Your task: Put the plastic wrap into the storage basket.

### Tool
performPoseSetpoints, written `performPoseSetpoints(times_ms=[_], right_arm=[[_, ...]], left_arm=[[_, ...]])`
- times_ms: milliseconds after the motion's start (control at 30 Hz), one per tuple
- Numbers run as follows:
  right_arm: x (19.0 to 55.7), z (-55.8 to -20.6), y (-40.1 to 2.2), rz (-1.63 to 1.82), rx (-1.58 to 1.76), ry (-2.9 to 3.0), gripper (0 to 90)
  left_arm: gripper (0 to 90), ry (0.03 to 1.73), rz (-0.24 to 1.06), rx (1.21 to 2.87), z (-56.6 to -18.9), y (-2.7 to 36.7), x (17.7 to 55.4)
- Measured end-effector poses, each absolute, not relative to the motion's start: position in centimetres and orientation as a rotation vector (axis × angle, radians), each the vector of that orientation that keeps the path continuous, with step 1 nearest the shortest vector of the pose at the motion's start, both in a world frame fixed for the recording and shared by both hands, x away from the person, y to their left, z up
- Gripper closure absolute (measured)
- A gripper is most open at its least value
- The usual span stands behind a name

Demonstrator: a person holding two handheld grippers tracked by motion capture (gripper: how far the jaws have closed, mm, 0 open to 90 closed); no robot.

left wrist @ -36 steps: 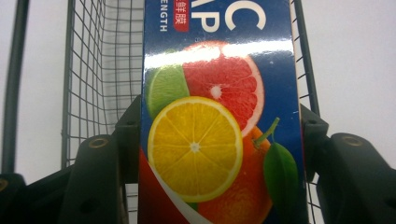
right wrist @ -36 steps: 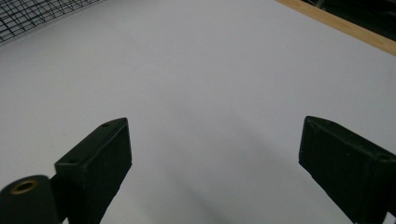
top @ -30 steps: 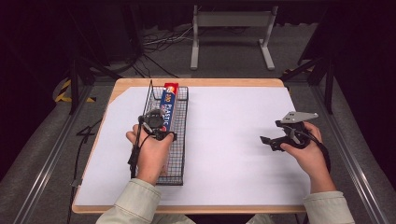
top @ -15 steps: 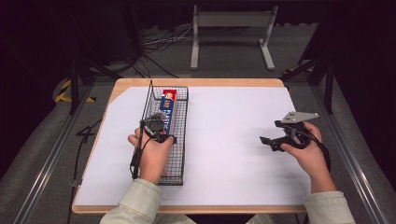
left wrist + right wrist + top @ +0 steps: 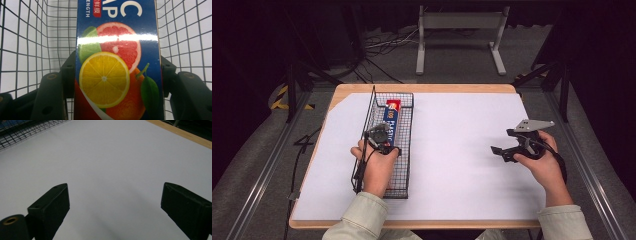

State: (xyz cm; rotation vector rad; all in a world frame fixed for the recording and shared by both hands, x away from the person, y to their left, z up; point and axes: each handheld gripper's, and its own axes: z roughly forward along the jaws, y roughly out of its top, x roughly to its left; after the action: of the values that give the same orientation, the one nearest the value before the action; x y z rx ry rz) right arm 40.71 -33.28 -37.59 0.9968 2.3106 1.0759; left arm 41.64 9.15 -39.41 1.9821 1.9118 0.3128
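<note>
A long blue box of plastic wrap [image 5: 392,118], printed with citrus slices [image 5: 110,75], lies lengthwise inside a black wire basket [image 5: 408,150] on the left of the table. My left gripper [image 5: 381,136] reaches down into the basket and is shut on the box, its two jaws pressing on the box's long sides [image 5: 117,65]. Basket mesh [image 5: 30,37] rises on both sides of the box. On the right, my right gripper [image 5: 500,151] hovers open above the white table cover [image 5: 112,157], with nothing between its jaws [image 5: 115,202].
A white sheet [image 5: 462,150] covers the wooden table [image 5: 422,88], and the basket's corner [image 5: 22,132] lies far off from the right gripper. A grey metal stand [image 5: 459,30] and cables sit on the floor behind the table.
My left hand has sunk lower into the basket with the box, and less of the box shows beyond the gripper. The right hand has stayed where it was.
</note>
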Motion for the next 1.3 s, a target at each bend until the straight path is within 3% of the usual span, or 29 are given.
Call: performPoseSetpoints(times_ms=[500, 800, 1300], right_arm=[[40.7, -37.7, -33.1, 1.066, 0.983, 2.327, 8.0], [40.7, -37.7, -32.8, 1.066, 0.972, 2.338, 7.7], [40.9, -38.0, -32.8, 1.042, 0.975, 2.348, 7.5]], left_arm=[[38.4, 1.931, 0.359, 1.988, -40.4, 8.9, 41.9], [31.4, 1.900, 0.371, 1.983, -39.7, 8.8, 41.8], [32.5, 1.695, 0.464, 1.983, -32.9, 9.2, 41.5]])
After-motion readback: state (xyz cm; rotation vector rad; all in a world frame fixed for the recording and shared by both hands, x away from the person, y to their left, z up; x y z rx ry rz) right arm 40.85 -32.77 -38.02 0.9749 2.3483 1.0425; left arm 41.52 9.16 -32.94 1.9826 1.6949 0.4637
